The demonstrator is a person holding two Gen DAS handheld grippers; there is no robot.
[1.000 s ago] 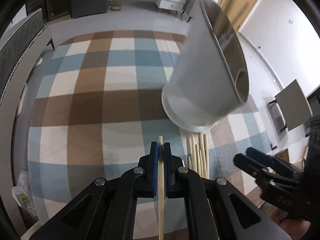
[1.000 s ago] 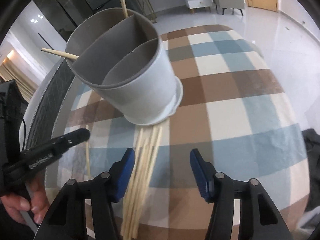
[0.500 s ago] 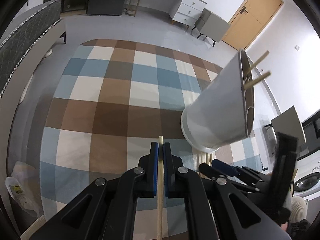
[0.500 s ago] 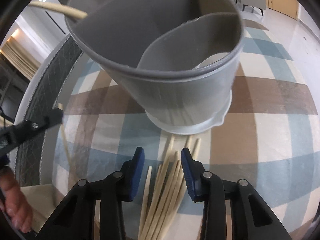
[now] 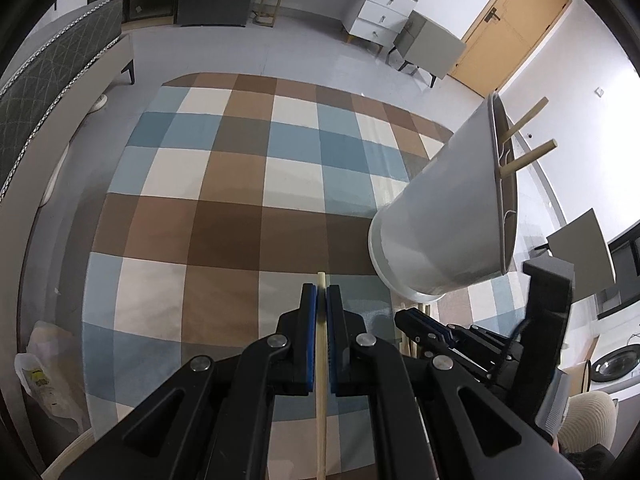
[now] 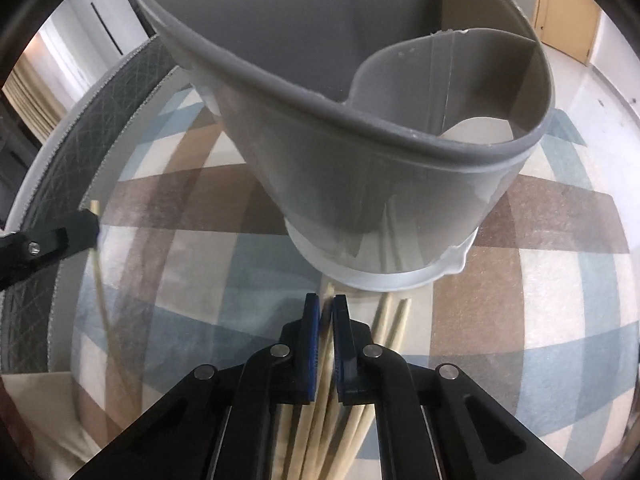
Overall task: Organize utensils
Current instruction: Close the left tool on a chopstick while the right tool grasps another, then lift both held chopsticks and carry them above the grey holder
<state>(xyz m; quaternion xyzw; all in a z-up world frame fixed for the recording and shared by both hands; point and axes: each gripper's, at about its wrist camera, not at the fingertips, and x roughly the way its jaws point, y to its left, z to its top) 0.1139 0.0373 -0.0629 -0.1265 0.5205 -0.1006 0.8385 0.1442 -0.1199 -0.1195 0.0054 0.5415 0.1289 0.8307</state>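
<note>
my left gripper (image 5: 322,294) was clamped on one chopstick (image 5: 321,392), held clear for loading. my right gripper (image 6: 327,308) had closed on a chopstick from the loose bundle (image 6: 384,328) on the glass table (image 6: 540,300). the divided holder (image 6: 360,128) stood just beyond, two sticks (image 5: 528,136) already inside, its base (image 6: 384,276) crowding my right fingers.

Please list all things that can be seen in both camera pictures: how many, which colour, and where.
utensil holder: one, grey, divided inside, standing on the glass table.
chopsticks in holder: two visible, beige, sticking out of its rim.
loose chopsticks: several, beige, lying beside the holder's base.
glass table: one, clear, above a checked rug.
white drawers: one unit, far wall.
left gripper: black, blue pads, shut on one chopstick.
right gripper: black, blue pads, shut on a chopstick.
</note>
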